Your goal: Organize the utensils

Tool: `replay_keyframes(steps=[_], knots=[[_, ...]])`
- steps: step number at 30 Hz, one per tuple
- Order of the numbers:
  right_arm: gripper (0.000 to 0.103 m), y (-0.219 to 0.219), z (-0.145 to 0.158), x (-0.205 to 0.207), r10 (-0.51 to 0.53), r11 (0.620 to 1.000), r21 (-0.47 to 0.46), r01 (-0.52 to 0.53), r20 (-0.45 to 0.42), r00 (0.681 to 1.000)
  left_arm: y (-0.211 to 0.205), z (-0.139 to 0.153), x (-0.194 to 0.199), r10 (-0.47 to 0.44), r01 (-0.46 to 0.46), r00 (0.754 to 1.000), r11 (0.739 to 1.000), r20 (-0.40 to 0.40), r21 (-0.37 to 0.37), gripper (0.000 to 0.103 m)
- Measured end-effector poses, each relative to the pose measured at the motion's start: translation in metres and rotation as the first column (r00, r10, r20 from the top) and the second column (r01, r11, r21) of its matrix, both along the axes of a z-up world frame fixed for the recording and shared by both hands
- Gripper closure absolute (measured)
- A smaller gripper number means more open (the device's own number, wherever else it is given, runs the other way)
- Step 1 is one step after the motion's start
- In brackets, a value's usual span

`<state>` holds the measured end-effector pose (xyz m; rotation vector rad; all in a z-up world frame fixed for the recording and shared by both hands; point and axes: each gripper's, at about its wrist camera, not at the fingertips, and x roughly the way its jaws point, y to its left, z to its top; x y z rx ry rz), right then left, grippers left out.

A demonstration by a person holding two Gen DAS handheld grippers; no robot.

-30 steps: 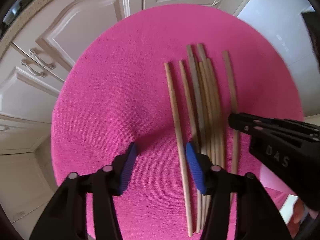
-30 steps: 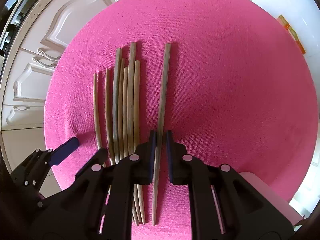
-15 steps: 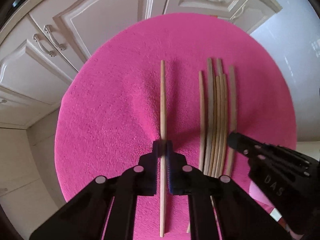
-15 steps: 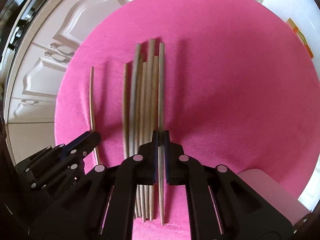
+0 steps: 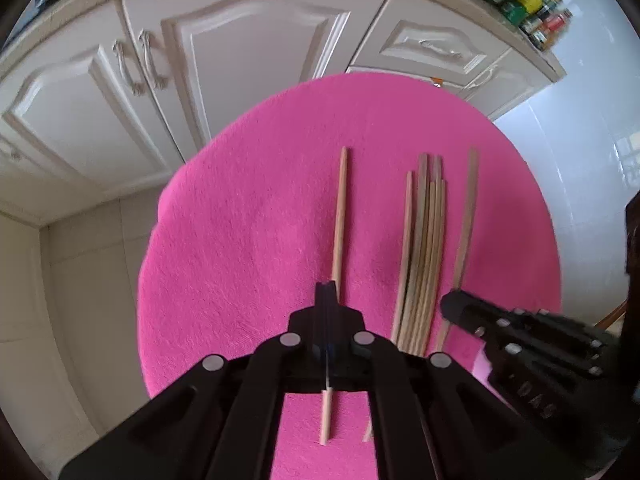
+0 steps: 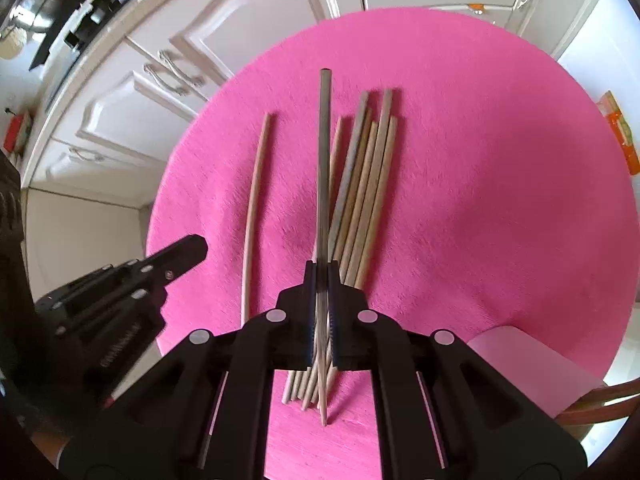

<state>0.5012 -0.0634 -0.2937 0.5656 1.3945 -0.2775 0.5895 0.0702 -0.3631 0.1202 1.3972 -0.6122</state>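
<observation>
Several wooden chopsticks [image 5: 424, 248] lie in a bundle on a round pink cloth [image 5: 240, 240]. My left gripper [image 5: 326, 292] is shut on one pale chopstick [image 5: 340, 216], held lengthwise just above the cloth, left of the bundle. In the right wrist view my right gripper [image 6: 321, 270] is shut on a darker chopstick [image 6: 325, 152], which crosses over the bundle [image 6: 372, 184]. The left gripper [image 6: 192, 250] shows there at the left with its pale chopstick [image 6: 254, 208]. The right gripper [image 5: 452, 304] shows in the left wrist view at the lower right.
White kitchen cabinets [image 5: 248, 60] with metal handles stand beyond the pink table. A pale pink box [image 6: 520, 368] sits at the table's near right edge, beside a wooden chair part. An orange packet [image 6: 620, 132] lies on the floor at right. Jars [image 5: 532, 0] line the counter.
The left gripper shut on the pale chopstick and carried it leftward away from the bundle. Both grippers rose with their chopsticks, so the table looks smaller. The right chopstick now crosses over the bundle.
</observation>
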Motion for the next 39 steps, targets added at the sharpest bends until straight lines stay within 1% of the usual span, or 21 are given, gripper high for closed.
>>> replay_keyframes(steps=[1,2,3,4,7,10,12,15,16,18,19,21,23,26,29,30,32,34,35,37,39], knots=[[0.097,0.001,-0.003,0.004,0.004,1.000,-0.005,-0.004,-0.007,1.000,0.000,-0.002,0.002,0.002,-0.002,1.000,1.000,0.002,0.000,0.083],[0.097,0.000,-0.005,0.003,0.005,1.000,-0.008,-0.005,-0.010,1.000,-0.001,-0.003,0.003,-0.002,0.002,1.000,1.000,0.017,0.006,0.071],[0.097,-0.002,-0.005,0.002,0.001,1.000,-0.004,-0.001,-0.008,1.000,-0.003,-0.005,0.004,-0.002,0.001,0.999,1.000,0.039,0.019,0.064],[0.097,-0.003,-0.006,0.000,0.000,1.000,-0.006,0.000,-0.009,1.000,-0.007,-0.008,0.003,-0.013,0.011,0.998,0.999,0.057,0.037,0.064],[0.097,-0.005,-0.012,0.001,-0.004,1.000,-0.006,0.004,-0.012,1.000,-0.020,-0.022,0.002,-0.053,0.050,0.998,0.995,0.043,0.087,0.064],[0.097,-0.009,-0.015,-0.001,-0.016,1.000,0.002,0.016,-0.012,1.000,-0.029,-0.035,-0.002,-0.104,0.096,0.994,0.981,0.037,0.171,0.064],[0.097,-0.012,-0.016,-0.002,-0.023,1.000,0.008,0.023,-0.010,1.000,-0.033,-0.038,-0.002,-0.114,0.103,0.993,0.975,0.044,0.196,0.065],[0.097,-0.015,-0.018,-0.001,-0.037,0.999,0.017,0.037,-0.006,0.999,-0.044,-0.039,-0.004,-0.168,0.144,0.984,0.951,0.065,0.273,0.076],[0.097,-0.016,-0.018,-0.002,-0.040,0.999,0.017,0.040,-0.006,0.999,-0.046,-0.038,-0.004,-0.171,0.148,0.983,0.949,0.060,0.279,0.086],[0.098,-0.018,-0.016,-0.003,-0.043,0.999,0.021,0.043,-0.001,0.999,-0.046,-0.038,-0.004,-0.160,0.140,0.986,0.952,0.052,0.271,0.093],[0.098,-0.018,-0.014,-0.002,-0.041,0.999,0.021,0.041,0.001,0.999,-0.045,-0.038,-0.004,-0.152,0.133,0.987,0.956,0.052,0.263,0.094],[0.098,-0.017,-0.011,-0.002,-0.034,0.999,0.028,0.034,0.009,0.999,-0.039,-0.036,-0.004,-0.119,0.106,0.992,0.967,0.043,0.232,0.095],[0.098,-0.016,-0.007,-0.001,-0.031,0.999,0.036,0.030,0.021,0.999,-0.030,-0.032,-0.001,-0.075,0.069,0.997,0.981,0.024,0.179,0.096],[0.097,-0.012,0.000,0.000,-0.013,0.999,0.044,0.012,0.039,0.999,-0.022,-0.022,-0.002,-0.049,0.045,0.999,0.991,0.024,0.123,0.096],[0.097,-0.006,0.010,0.001,0.016,0.998,0.053,-0.020,0.060,0.998,-0.011,-0.008,-0.009,-0.017,0.013,0.999,0.997,0.052,0.074,0.096],[0.097,-0.003,0.013,0.002,0.030,0.998,0.055,-0.034,0.068,0.997,-0.008,-0.002,-0.012,-0.004,0.000,0.998,0.998,0.064,0.056,0.103],[0.097,0.003,0.022,0.002,0.066,0.996,0.055,-0.071,0.091,0.994,0.002,0.014,-0.019,0.030,-0.031,0.995,1.000,0.099,0.001,0.103],[0.097,0.009,0.033,0.001,0.107,0.992,0.057,-0.114,0.115,0.988,0.007,0.028,-0.026,0.052,-0.047,0.988,0.998,0.143,-0.033,0.103],[0.097,0.010,0.036,0.001,0.121,0.990,0.055,-0.129,0.124,0.985,0.008,0.032,-0.031,0.063,-0.059,0.985,0.998,0.159,-0.030,0.103],[0.097,0.013,0.039,-0.002,0.161,0.985,0.048,-0.167,0.122,0.979,0.010,0.032,-0.039,0.085,-0.083,0.986,0.996,0.146,-0.019,0.103],[0.098,0.014,0.037,-0.006,0.181,0.980,0.068,-0.190,0.118,0.976,0.013,0.032,-0.047,0.123,-0.127,0.976,0.992,0.181,0.011,0.102]])
